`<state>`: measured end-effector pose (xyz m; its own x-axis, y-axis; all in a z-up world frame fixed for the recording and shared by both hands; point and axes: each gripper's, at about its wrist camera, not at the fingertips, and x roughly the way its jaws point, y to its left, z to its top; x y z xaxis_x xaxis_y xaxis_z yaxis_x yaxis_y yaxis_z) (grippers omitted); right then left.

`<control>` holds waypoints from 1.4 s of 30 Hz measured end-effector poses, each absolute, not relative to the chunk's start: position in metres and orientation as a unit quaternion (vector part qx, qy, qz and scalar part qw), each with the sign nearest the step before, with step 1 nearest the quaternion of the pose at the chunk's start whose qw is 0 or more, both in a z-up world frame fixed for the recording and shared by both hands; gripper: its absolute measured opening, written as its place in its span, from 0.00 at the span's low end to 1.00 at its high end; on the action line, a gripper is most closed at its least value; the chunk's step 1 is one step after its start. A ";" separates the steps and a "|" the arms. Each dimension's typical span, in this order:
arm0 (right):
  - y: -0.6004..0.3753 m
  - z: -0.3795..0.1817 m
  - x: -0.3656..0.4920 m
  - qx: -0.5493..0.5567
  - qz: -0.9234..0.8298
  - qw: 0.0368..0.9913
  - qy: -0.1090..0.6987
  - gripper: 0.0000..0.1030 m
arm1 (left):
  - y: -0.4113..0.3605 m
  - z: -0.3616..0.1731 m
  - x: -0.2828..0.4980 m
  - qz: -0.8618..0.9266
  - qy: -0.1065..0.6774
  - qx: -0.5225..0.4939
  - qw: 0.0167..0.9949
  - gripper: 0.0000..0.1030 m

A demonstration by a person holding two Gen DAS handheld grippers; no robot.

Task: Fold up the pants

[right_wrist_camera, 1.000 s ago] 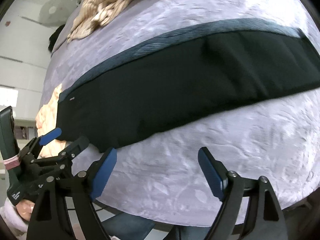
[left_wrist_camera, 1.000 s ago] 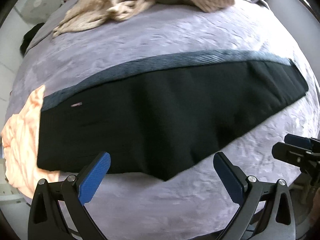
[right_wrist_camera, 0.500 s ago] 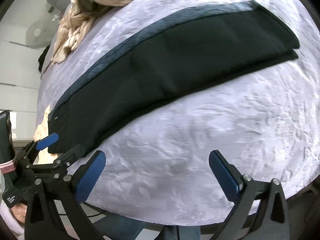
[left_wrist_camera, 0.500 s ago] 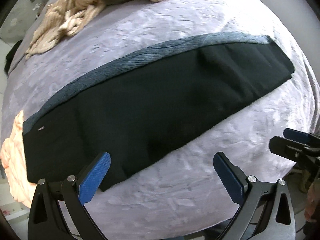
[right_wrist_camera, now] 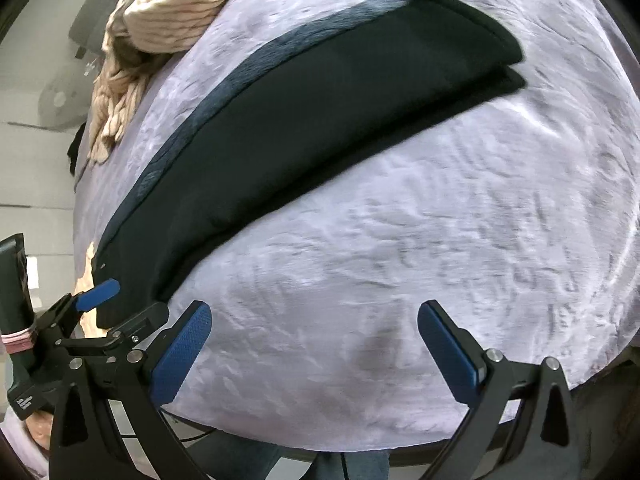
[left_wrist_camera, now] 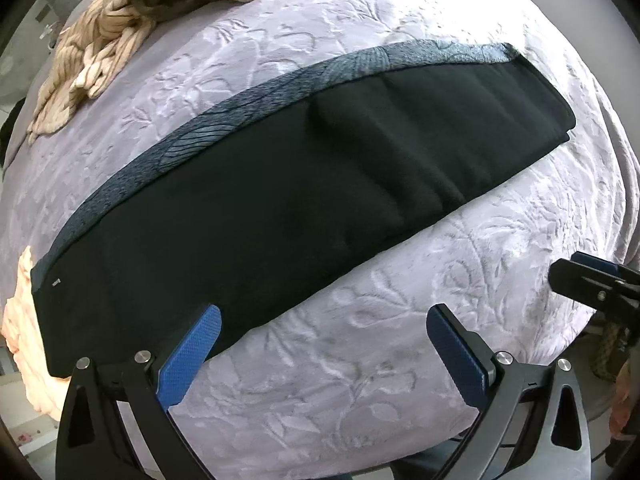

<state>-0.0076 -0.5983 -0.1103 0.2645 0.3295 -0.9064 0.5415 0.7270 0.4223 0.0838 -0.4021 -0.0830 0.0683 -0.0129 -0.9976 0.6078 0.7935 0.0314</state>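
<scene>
Both grippers (left_wrist_camera: 324,344) (right_wrist_camera: 314,340) gape, seemingly above pants (left_wrist_camera: 280,208).

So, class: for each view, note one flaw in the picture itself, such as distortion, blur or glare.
Left wrist view: fisheye bulges the bedspread into a dome; the pants look sharp. Right wrist view: same bulge, with smeared bedspread texture and soft pants edges.

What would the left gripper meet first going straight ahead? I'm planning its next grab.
Probably the lavender blanket just short of the black pants' near edge; left gripper is open, and depth is uncertain.
</scene>
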 end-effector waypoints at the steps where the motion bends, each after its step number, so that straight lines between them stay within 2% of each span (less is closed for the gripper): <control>1: -0.603 -0.111 -0.009 0.364 -0.077 0.708 0.601 1.00 | -0.405 -0.085 0.084 -0.221 0.647 0.231 0.692 1.00; 8: -0.649 -0.101 -0.009 0.380 -0.109 0.733 0.553 1.00 | -0.413 -0.090 0.092 -0.207 0.651 0.216 0.697 1.00; 12: -0.699 -0.110 -0.003 0.450 -0.139 0.729 0.497 0.98 | -0.414 -0.089 0.103 -0.201 0.646 0.211 0.706 1.00; 13: -0.710 -0.116 -0.001 0.469 -0.144 0.723 0.487 0.90 | -0.414 -0.088 0.106 -0.200 0.645 0.204 0.709 1.00; 14: -0.718 -0.122 0.001 0.484 -0.147 0.716 0.481 0.72 | -0.414 -0.087 0.108 -0.199 0.643 0.199 0.712 1.00; 16: -0.731 -0.136 0.005 0.510 -0.153 0.699 0.477 0.59 | -0.414 -0.084 0.114 -0.195 0.638 0.191 0.720 1.00; 18: -0.739 -0.146 0.009 0.525 -0.161 0.688 0.474 0.55 | -0.417 -0.082 0.120 -0.193 0.634 0.182 0.726 1.00; 19: -0.742 -0.151 0.011 0.532 -0.162 0.684 0.472 0.46 | -0.418 -0.080 0.124 -0.192 0.631 0.177 0.730 1.00; 20: -0.743 -0.153 0.013 0.535 -0.162 0.682 0.470 0.29 | -0.420 -0.078 0.125 -0.192 0.628 0.174 0.734 1.00; 21: -0.745 -0.154 0.014 0.537 -0.162 0.684 0.467 0.20 | -0.421 -0.076 0.129 -0.193 0.624 0.171 0.738 1.00; 23: -0.752 -0.149 0.009 0.544 -0.153 0.688 0.455 0.13 | -0.427 -0.076 0.139 -0.196 0.614 0.167 0.746 1.00; 26: -0.752 -0.146 -0.002 0.545 -0.147 0.695 0.446 0.12 | -0.437 -0.084 0.143 -0.198 0.609 0.168 0.749 1.00; 30: -0.756 -0.164 -0.012 0.548 -0.159 0.679 0.461 0.12 | -0.451 -0.126 0.135 -0.190 0.638 0.200 0.718 1.00; 32: -0.756 -0.165 -0.016 0.561 -0.157 0.675 0.453 0.15 | -0.451 -0.134 0.130 -0.186 0.640 0.197 0.719 1.00; 33: -0.756 -0.163 -0.018 0.561 -0.154 0.674 0.454 0.18 | -0.450 -0.133 0.129 -0.185 0.635 0.195 0.724 1.00; 35: -0.753 -0.161 -0.021 0.562 -0.143 0.673 0.459 0.38 | -0.449 -0.133 0.131 -0.186 0.637 0.192 0.723 1.00; 37: -0.752 -0.158 -0.028 0.568 -0.130 0.676 0.451 0.49 | -0.448 -0.133 0.133 -0.187 0.640 0.189 0.720 1.00; 42: -0.745 -0.155 -0.026 0.569 -0.119 0.684 0.441 0.50 | -0.449 -0.132 0.134 -0.185 0.634 0.195 0.725 1.00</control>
